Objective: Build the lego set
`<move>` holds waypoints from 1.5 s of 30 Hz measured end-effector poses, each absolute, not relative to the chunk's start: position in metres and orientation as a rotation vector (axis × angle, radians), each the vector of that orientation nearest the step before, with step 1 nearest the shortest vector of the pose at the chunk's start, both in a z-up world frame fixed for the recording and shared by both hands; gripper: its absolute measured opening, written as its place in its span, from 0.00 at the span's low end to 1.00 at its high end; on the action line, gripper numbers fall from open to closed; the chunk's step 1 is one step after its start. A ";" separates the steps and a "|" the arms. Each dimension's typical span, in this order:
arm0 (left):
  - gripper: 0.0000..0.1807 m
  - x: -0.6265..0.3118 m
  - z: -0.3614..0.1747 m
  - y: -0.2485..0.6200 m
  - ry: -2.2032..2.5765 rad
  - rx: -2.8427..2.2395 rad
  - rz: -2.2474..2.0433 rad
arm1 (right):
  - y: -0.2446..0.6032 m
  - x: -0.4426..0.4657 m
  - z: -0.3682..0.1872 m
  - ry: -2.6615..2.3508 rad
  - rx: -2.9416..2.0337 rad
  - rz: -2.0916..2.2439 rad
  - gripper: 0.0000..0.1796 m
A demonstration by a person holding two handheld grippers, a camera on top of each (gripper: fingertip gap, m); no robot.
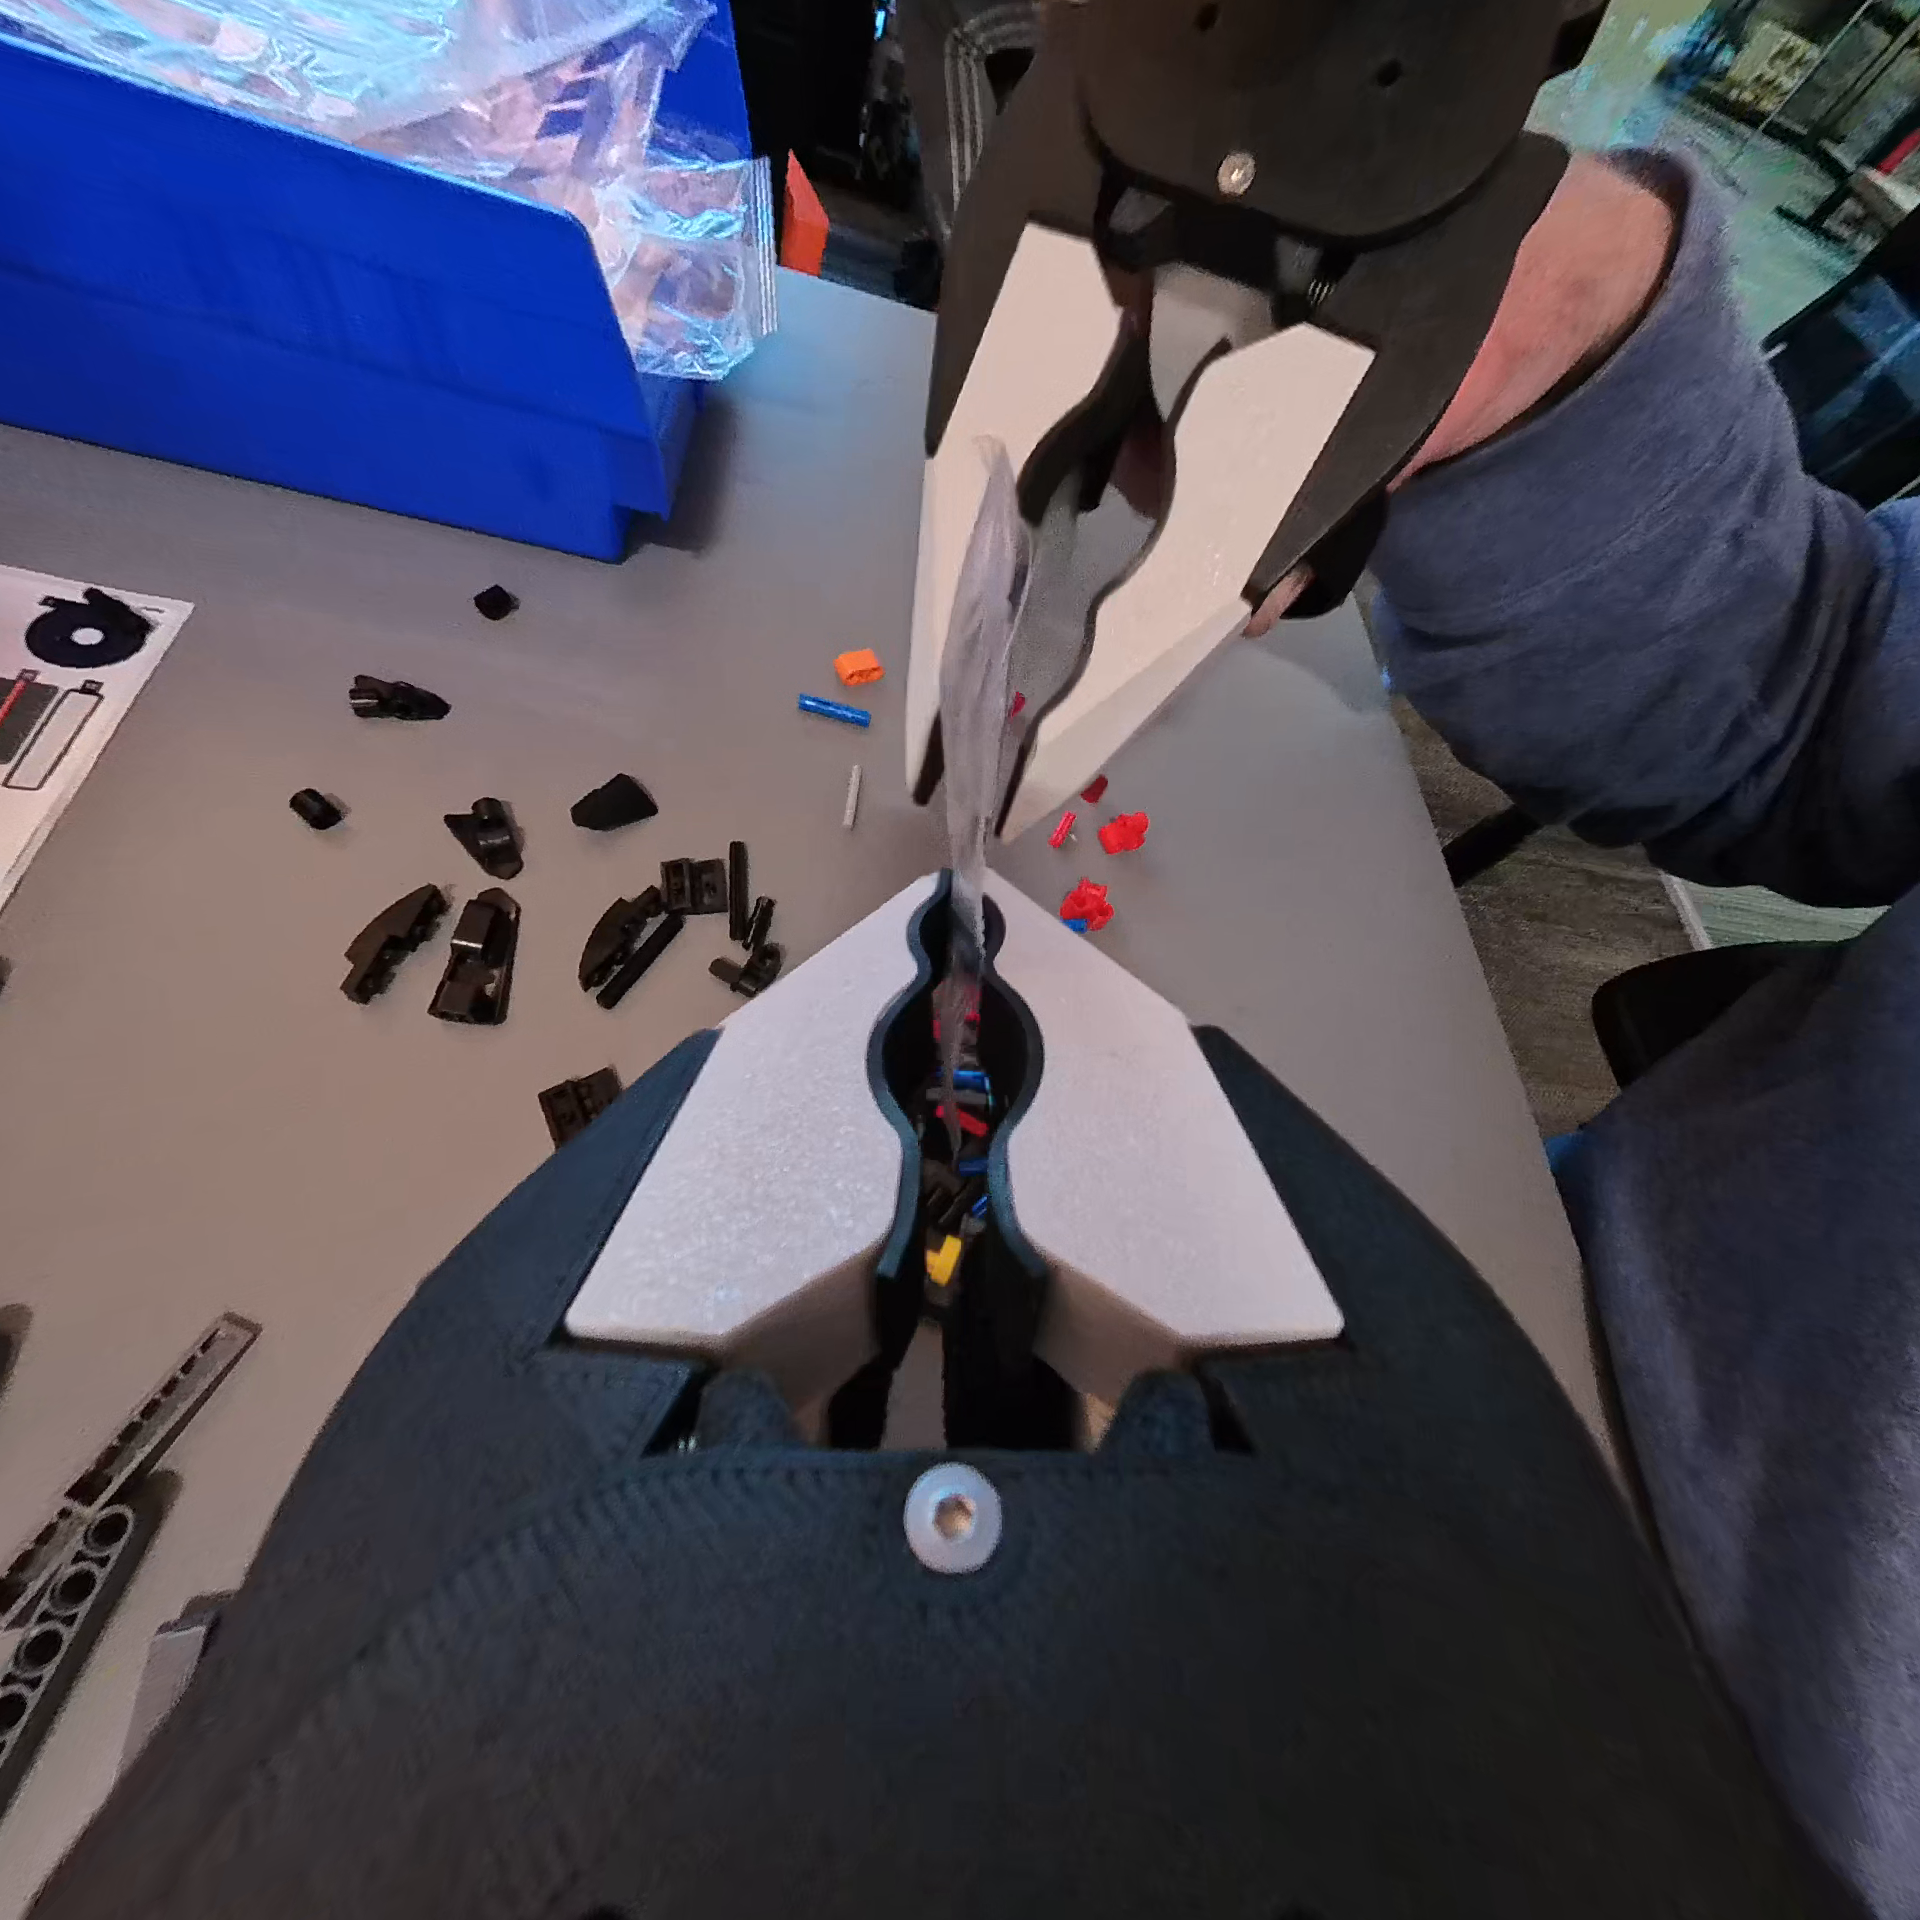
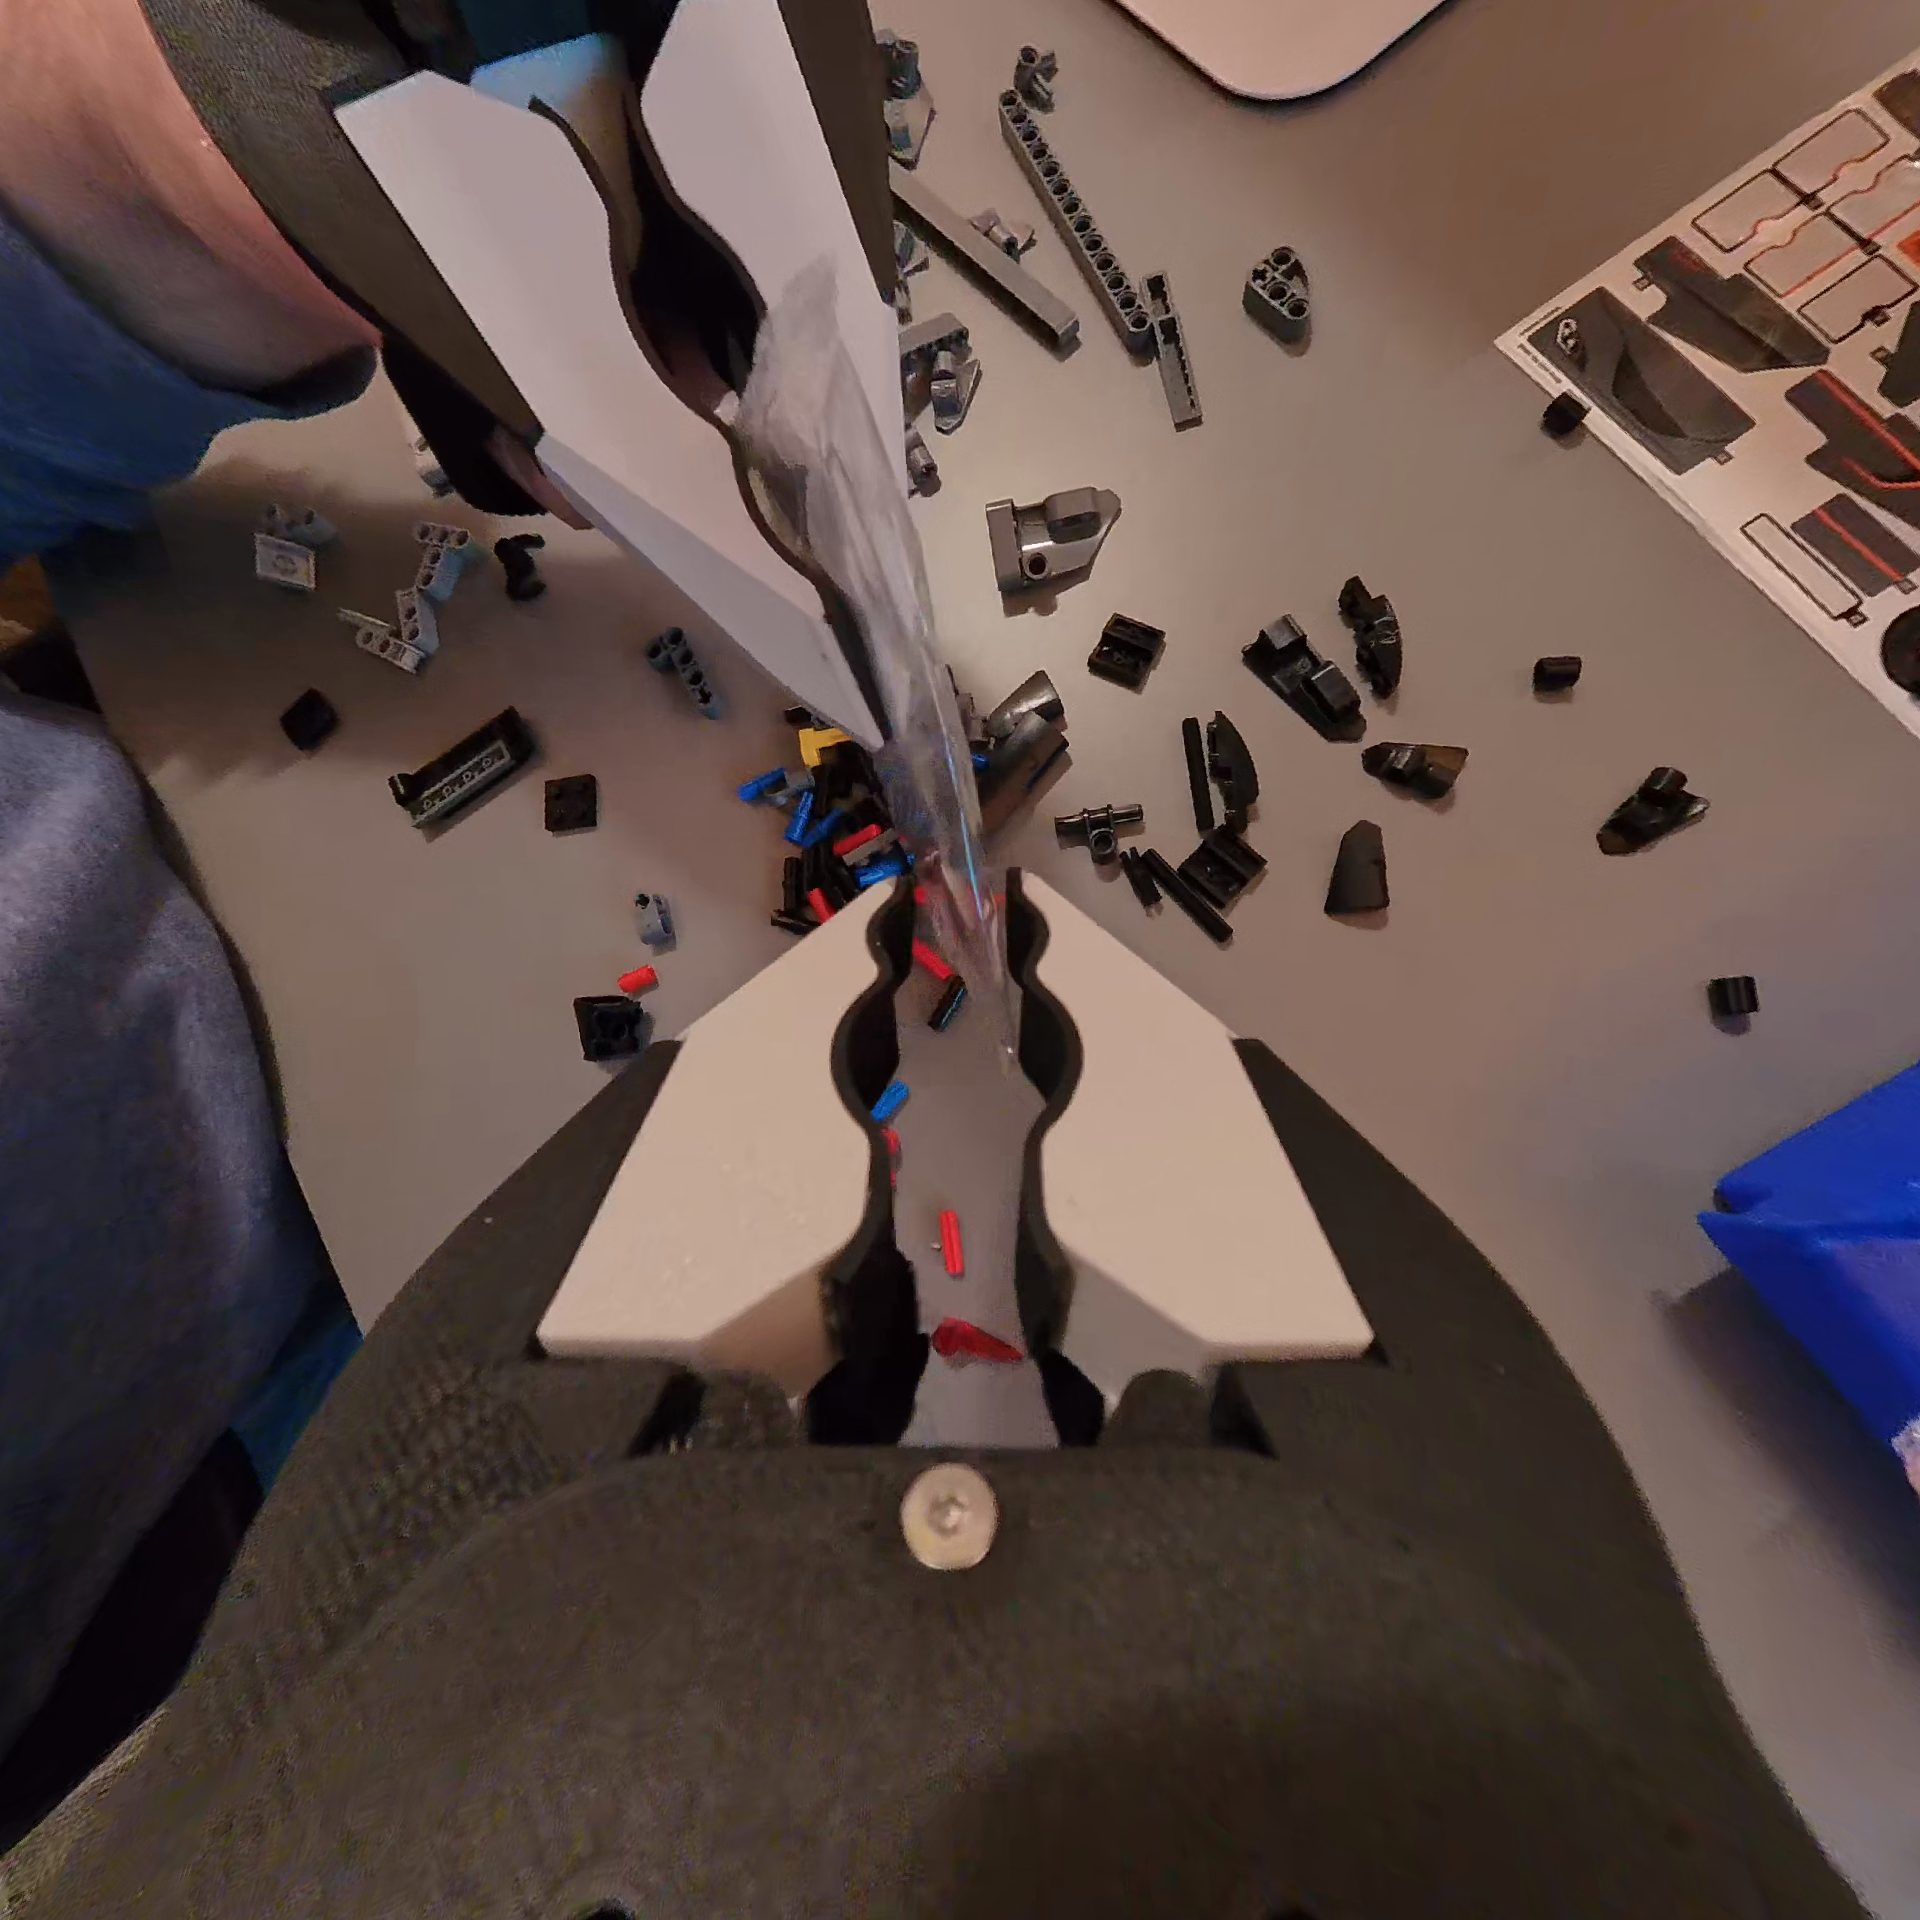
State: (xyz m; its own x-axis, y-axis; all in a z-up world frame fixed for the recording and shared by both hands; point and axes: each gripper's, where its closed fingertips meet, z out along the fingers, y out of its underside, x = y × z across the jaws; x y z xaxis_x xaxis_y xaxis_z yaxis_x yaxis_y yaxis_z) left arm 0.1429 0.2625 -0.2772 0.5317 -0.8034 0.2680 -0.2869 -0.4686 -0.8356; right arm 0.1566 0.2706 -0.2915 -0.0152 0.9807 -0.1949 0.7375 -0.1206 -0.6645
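A clear plastic bag (image 1: pixel 982 623) is stretched edge-on between both grippers above the grey table (image 1: pixel 675 644). My left gripper (image 1: pixel 956 888) is shut on its lower end. It shows in the right wrist view (image 2: pixel 878 727) at upper left, with the bag (image 2: pixel 883 582) running down from it. My right gripper (image 2: pixel 956 894) is slightly open, and the bag passes between its tips, against the right finger. It also shows in the left wrist view (image 1: pixel 961 805). A pile of small blue, red, black and yellow pins (image 2: pixel 831 821) lies under the bag.
Black lego pieces (image 1: pixel 478 956) and red ones (image 1: pixel 1122 831) are scattered on the table. Grey beams (image 2: pixel 1081 229) lie farther off. A sticker sheet (image 2: pixel 1766 343) and a blue bin (image 1: pixel 312 312) holding plastic bags sit at the sides. The table edge (image 1: pixel 1455 831) is close. Less than 4 cm separates the two grippers' tips.
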 end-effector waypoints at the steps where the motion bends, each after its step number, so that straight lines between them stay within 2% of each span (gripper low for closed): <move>1: 0.00 0.144 -0.277 0.262 0.882 -2.006 -0.870 | 0.268 0.155 -0.293 -1.794 -1.898 0.920 0.08; 5: 0.00 0.145 -0.279 0.262 0.883 -2.010 -0.873 | 0.262 0.151 -0.295 -1.828 -1.875 0.942 0.00; 19: 0.00 0.144 -0.284 0.263 0.878 -2.024 -0.867 | 0.266 0.150 -0.300 -1.812 -1.890 0.911 0.00; 20: 0.00 0.144 -0.283 0.263 0.881 -2.023 -0.866 | 0.267 0.150 -0.299 -1.800 -1.893 0.902 0.02; 23: 0.00 0.147 -0.280 0.262 0.908 -2.020 -0.849 | 0.273 0.147 -0.284 -1.748 -1.828 0.867 0.15; 24: 0.00 0.148 -0.280 0.261 0.925 -2.024 -0.831 | 0.272 0.145 -0.278 -1.745 -1.790 0.866 0.15; 25: 0.00 0.149 -0.280 0.261 0.944 -2.030 -0.810 | 0.270 0.144 -0.274 -1.749 -1.769 0.862 0.13; 27: 0.00 0.150 -0.280 0.260 0.977 -2.035 -0.769 | 0.267 0.144 -0.271 -1.782 -1.727 0.833 0.00; 32: 0.00 0.149 -0.279 0.258 1.011 -2.060 -0.689 | 0.264 0.146 -0.266 -1.785 -1.713 0.845 0.00; 33: 0.06 0.146 -0.279 0.257 1.007 -2.083 -0.659 | 0.267 0.148 -0.262 -1.762 -1.715 0.854 0.00; 35: 0.15 0.137 -0.276 0.258 1.001 -2.108 -0.568 | 0.278 0.156 -0.246 -1.688 -1.715 0.877 0.00; 39: 0.21 0.125 -0.243 0.259 0.931 -2.037 -0.513 | 0.328 0.185 -0.198 -1.433 -1.732 0.872 0.00; 45: 0.16 0.116 -0.214 0.248 0.910 -1.978 -0.499 | 0.407 0.220 -0.165 -1.171 -1.809 0.876 0.00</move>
